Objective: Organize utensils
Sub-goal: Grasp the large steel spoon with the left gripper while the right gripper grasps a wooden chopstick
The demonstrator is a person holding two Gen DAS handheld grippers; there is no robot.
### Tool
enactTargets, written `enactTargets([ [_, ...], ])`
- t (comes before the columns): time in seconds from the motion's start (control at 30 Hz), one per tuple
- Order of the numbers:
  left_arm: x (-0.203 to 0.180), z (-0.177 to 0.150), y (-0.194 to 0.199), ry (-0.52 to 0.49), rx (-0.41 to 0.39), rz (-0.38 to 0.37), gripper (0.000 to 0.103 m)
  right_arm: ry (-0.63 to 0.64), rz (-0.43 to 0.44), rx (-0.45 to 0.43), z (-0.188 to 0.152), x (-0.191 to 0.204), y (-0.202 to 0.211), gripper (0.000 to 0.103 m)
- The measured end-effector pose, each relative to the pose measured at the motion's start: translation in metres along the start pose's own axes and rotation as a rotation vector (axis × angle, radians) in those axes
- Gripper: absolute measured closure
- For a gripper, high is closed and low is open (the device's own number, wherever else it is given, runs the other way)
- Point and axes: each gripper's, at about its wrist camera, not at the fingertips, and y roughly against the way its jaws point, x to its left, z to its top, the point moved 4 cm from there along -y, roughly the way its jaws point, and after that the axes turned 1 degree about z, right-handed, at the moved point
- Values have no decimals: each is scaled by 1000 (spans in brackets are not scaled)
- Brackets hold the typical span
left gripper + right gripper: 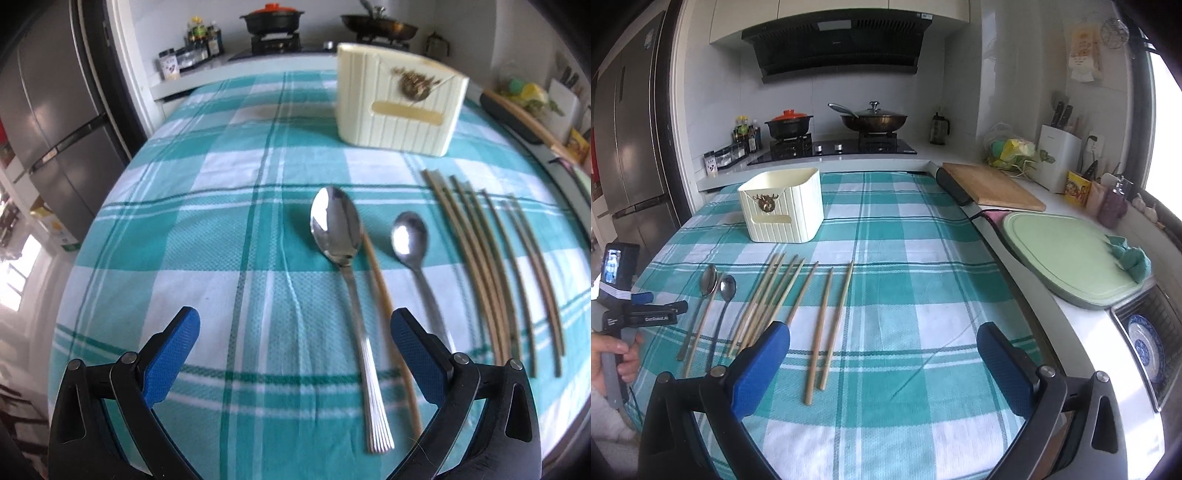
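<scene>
Hovering above the checked teal-and-white cloth (897, 258) that covers the tabletop, the left gripper (295, 336) has its blue fingers (173, 354) spread wide apart with nothing between them. Just ahead of it lie a large spoon (338, 236) and a small spoon (410, 240), bowls pointing away, with a single chopstick (384, 295) lying between them and touching the large spoon's bowl edge. To the right of the spoons, a loose row of bamboo chopsticks (491, 266) rests flat on the cloth. A cream ribbed utensil holder (399, 107) stands upright further back, well apart from the cutlery. The right gripper (882, 347) is also spread wide and empty, hanging over the cloth near the handle ends of the two chopsticks furthest right (831, 317). In the right wrist view, a hand (613, 354) at the left edge grips the handle of the other gripper. A green cutting board (1067, 254) and a wooden board (993, 184) sit off the cloth to the right.
</scene>
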Motion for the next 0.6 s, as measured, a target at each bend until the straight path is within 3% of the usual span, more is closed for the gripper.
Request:
enactTargets([
  [0.17,-1,0,-22,-17,41,38,0,39,38,42,10,4,-29,0],
  [0.3,1,-1,-29,-26,64,35,0,55,81,167,8,7,-79,1],
  [0.37,2,-1,-31,-31,68,31,0,52,121,238,6,14,-110,11],
  [0.43,4,-1,-32,-36,75,18,0,59,143,295,3,20,-133,30],
  [0.6,9,1,-35,-57,92,5,0,76,190,418,-6,38,-182,55],
])
